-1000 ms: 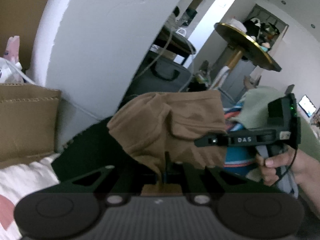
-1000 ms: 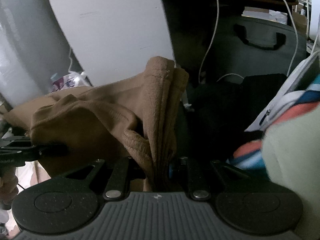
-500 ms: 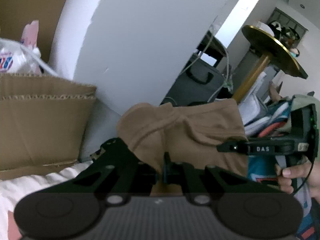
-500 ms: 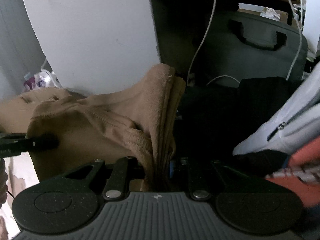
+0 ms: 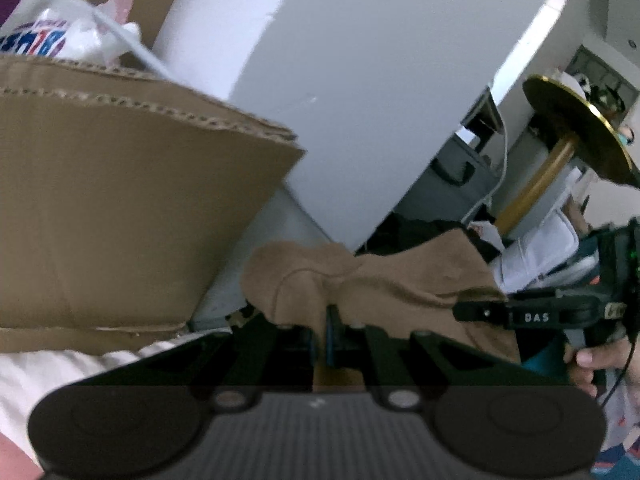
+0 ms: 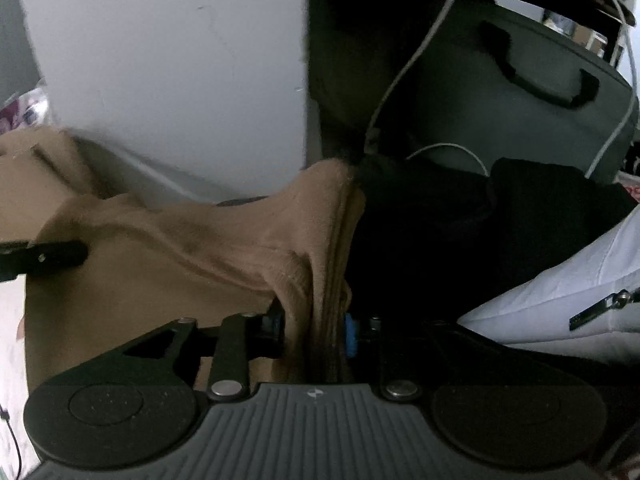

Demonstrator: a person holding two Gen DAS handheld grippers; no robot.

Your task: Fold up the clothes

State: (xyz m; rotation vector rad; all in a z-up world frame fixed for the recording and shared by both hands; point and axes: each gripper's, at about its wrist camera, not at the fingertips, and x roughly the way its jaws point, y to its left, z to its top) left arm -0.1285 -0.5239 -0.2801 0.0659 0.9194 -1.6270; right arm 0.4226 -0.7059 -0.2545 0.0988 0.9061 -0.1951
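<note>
Brown garment (image 5: 384,280) hangs in the air between our two grippers, stretched from one to the other, bunched at each grip, its lower part dropping out of sight below both. We judge the step to be a spread or carry between folds; whether it is being opened out or brought over to lay a fold, these views cannot settle. Either way the next move calls for keeping both pinches firm and the span level so the cloth hangs without twisting. Left gripper (image 5: 329,330): jaws nearly closed, clamped on a gathered edge directly ahead of it. Right gripper (image 6: 316,328): jaws drawn in on a thicker wad of several layers, the cloth running off to its left. A cardboard box (image 5: 120,200) sits left of the left gripper; a white garment (image 6: 560,292) lies right of the right.
</note>
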